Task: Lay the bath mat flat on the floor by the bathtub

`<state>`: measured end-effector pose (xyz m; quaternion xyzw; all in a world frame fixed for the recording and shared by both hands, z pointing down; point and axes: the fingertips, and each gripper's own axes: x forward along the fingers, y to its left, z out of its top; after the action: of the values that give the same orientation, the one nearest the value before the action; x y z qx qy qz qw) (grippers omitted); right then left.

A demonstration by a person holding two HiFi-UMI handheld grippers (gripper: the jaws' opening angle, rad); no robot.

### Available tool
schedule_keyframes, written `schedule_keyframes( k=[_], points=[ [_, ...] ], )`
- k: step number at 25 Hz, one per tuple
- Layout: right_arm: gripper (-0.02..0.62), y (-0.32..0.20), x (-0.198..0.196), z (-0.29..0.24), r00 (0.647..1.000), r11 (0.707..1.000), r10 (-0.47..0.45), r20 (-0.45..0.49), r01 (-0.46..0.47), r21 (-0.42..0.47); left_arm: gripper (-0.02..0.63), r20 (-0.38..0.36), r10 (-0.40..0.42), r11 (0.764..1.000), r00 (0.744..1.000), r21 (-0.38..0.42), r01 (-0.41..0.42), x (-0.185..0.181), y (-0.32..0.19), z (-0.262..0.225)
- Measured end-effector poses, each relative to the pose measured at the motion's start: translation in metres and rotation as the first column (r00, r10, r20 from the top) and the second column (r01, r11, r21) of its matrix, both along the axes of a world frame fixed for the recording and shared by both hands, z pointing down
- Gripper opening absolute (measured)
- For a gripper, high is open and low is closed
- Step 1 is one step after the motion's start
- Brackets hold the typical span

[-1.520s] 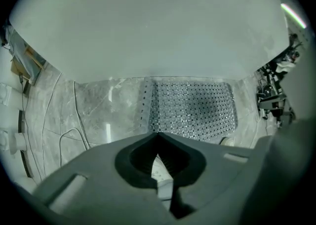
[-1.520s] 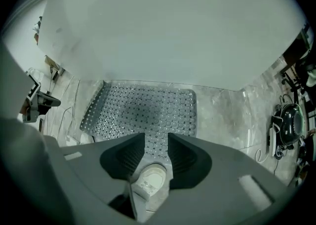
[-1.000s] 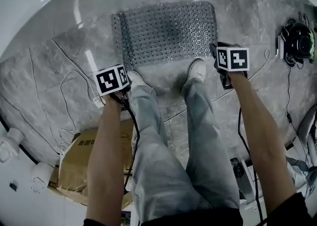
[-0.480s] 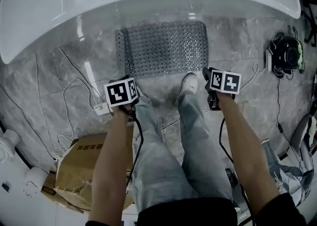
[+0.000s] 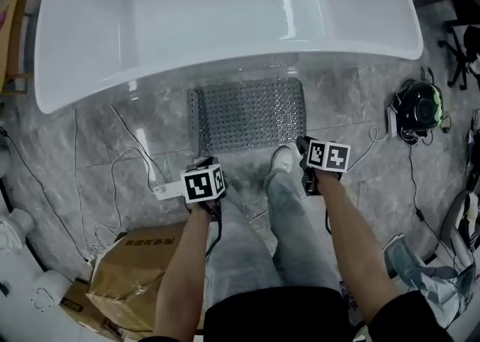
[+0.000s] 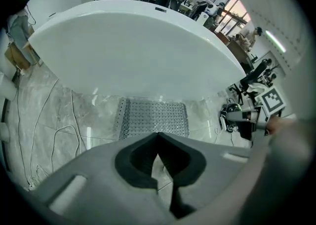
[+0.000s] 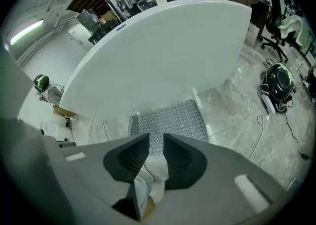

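The grey perforated bath mat (image 5: 247, 114) lies flat on the marble floor, right against the white bathtub (image 5: 225, 25). It also shows ahead of each gripper as mat (image 6: 154, 118) and mat (image 7: 170, 120). My left gripper (image 5: 201, 163) hovers short of the mat's near left corner. Its jaws (image 6: 158, 135) are shut with nothing in them. My right gripper (image 5: 302, 142) hangs off the near right corner. Its jaws (image 7: 156, 137) are closing and stand a little apart. Nothing is between them; only a white shoe (image 7: 153, 169) shows through the gap below.
The person's legs and white shoes (image 5: 282, 159) stand just short of the mat. A cardboard box (image 5: 139, 273) sits at lower left. White cables (image 5: 112, 175) and a power strip (image 5: 169, 189) lie left of the mat. A black device with cords (image 5: 416, 108) is on the right.
The head view has pulled back and up, so the whole tub now shows. Both grippers have drawn away from the mat's near edge. The mat has stayed flat in place.
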<state>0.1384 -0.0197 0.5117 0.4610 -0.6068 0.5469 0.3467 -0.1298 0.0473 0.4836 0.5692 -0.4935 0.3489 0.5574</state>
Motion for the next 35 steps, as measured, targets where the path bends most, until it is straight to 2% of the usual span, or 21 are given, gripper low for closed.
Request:
schedule_keyframes(
  k=[7, 16, 21, 28, 35],
  points=[
    [0.068, 0.007, -0.013, -0.051, 0.996, 1.000, 0.025, 0.080, -0.025, -0.008, 0.005, 0.002, 0.004, 0.999, 1.000, 0.051, -0.004, 0.004, -0.014, -0.051],
    [0.005, 0.017, -0.028, -0.119, 0.993, 0.997, -0.065, 0.098, 0.059, 0.058, 0.005, 0.019, 0.010, 0.989, 1.000, 0.146, -0.013, 0.024, -0.028, -0.127],
    [0.003, 0.011, -0.041, -0.155, 0.989, 0.993, -0.057, 0.134, 0.042, 0.111, 0.005, 0.014, 0.022, 0.974, 1.000, 0.223, -0.025, 0.028, -0.044, -0.168],
    [0.003, 0.013, -0.055, -0.191, 0.983, 0.983, -0.093, 0.155, 0.065, 0.174, 0.005, 0.018, 0.002, 0.954, 1.000, 0.299, -0.007, 0.037, -0.046, -0.214],
    [0.003, -0.013, -0.082, -0.235, 0.975, 0.959, -0.111, 0.193, 0.054, 0.279, 0.005, 0.004, -0.011, 0.923, 1.000, 0.386, 0.008, 0.025, -0.066, -0.256]
  ],
)
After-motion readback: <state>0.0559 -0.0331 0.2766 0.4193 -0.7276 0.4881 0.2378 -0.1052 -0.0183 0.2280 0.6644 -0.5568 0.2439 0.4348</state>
